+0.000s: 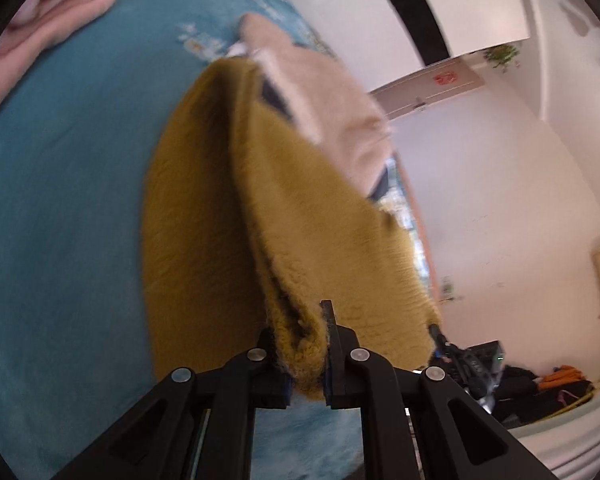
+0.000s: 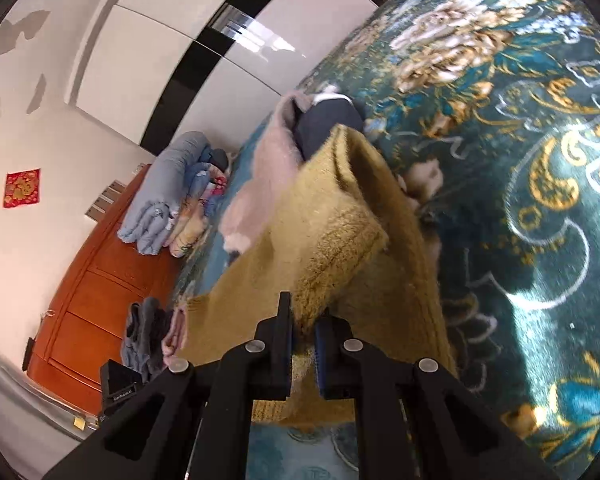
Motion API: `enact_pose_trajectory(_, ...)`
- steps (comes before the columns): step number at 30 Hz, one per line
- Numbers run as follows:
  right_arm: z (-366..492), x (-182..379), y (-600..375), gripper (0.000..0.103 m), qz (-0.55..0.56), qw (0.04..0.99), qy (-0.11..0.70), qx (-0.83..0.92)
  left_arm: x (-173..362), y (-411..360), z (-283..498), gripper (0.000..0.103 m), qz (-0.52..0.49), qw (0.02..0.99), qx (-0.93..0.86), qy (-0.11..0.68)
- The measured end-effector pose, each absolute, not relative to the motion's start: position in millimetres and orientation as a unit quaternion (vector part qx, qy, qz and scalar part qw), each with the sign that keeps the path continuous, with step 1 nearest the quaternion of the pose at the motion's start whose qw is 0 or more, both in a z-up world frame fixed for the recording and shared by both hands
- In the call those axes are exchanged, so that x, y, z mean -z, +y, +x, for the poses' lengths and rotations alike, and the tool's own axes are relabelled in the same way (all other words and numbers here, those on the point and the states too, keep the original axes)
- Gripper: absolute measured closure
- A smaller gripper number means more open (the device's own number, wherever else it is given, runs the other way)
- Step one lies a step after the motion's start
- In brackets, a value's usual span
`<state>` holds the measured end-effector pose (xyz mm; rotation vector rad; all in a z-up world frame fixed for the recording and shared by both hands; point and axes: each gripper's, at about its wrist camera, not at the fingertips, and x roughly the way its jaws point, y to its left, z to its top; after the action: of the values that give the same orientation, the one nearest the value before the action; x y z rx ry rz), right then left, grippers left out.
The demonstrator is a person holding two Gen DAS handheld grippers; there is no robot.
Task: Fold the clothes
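Mustard fleece garment (image 1: 320, 248): left claw (image 1: 308, 344) and right claw (image 2: 304, 332) both clamping its edges (mid-fold, apparently), next needing laying flat on the teal bedspread (image 2: 540, 240).

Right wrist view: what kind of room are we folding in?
Most likely a home bedroom: a teal floral bedspread under the mustard garment, rolled bedding stacked by an orange wooden headboard.

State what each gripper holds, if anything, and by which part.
Both hold the mustard fleece garment. The left gripper pinches a bunched, doubled edge; the right gripper pinches the edge of a folded-over flap. Which part of the garment cannot be told.
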<state>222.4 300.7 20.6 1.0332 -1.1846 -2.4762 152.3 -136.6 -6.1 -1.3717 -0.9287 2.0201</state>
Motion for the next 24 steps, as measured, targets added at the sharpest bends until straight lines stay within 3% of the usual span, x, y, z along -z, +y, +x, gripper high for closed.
enact_pose_trajectory(7, 215.9, 11.2, 297.9, 0.093, 0.393, 0.093, -0.408, 0.819, 28.0, -138.7, 151.7, 0.088, -0.518, 0.242, -0.745, -0.342)
enact_pose_trajectory(9, 215.2, 7.4, 300.1, 0.090, 0.393, 0.101, -0.402, 0.821, 20.9, -143.5, 148.3, 0.079, -0.507, 0.247, -0.754, -0.337)
enact_pose_trajectory(11, 215.9, 1.2, 304.2, 0.086, 0.393, 0.104, -0.389, 0.827, 13.1, -148.9, 141.6, 0.049, -0.497, 0.249, -0.763, -0.331)
enact_pose_trajectory(12, 215.9, -2.5, 306.6, 0.077, 0.391, 0.103, -0.382, 0.831, 8.3, -152.4, 133.8, 0.045, -0.492, 0.245, -0.769, -0.328)
enact_pose_trajectory(13, 213.3, -7.0, 309.7, 0.066, 0.388, 0.100, -0.376, 0.835, 3.5, -155.9, 125.9, 0.044, -0.487, 0.241, -0.775, -0.324)
enact_pose_trajectory(15, 200.8, -17.0, 320.9, 0.060, 0.382, 0.092, -0.369, 0.842, -5.2, -159.7, 101.5, 0.044, -0.479, 0.238, -0.780, -0.325)
enact_pose_trajectory(24, 61.1, -32.4, 353.9, 0.059, 0.406, 0.083, -0.382, 0.826, -14.9, -141.8, -12.4, 0.043, -0.509, 0.177, -0.786, -0.302)
